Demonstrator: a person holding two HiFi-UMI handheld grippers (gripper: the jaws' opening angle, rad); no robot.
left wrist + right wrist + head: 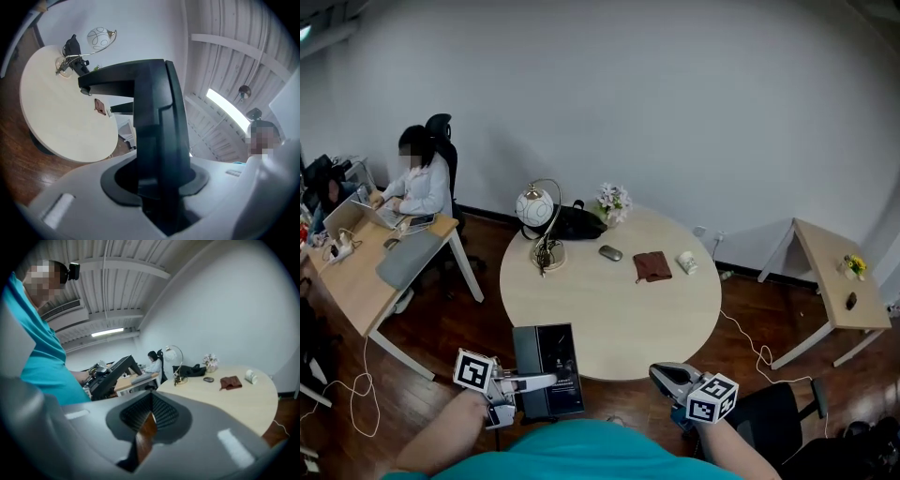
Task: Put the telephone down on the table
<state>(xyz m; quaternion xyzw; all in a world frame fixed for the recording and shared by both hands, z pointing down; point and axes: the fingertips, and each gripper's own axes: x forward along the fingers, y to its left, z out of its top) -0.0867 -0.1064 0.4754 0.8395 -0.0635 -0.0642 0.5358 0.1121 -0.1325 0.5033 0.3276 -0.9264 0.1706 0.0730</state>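
Left gripper view: left gripper [159, 192] jaws clamp the black telephone [154, 117]. Right gripper view: right gripper [144, 425] jaws pressed together, empty. Head view alone shows telephone held at the round surface's [609, 314] near edge; lamp [536, 208] far side.

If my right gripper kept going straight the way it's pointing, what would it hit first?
Probably the near rim of the round table: the right gripper aims about at its left end. The telephone sits left of that line. Depth is unclear, so it might slip past toward the desk.
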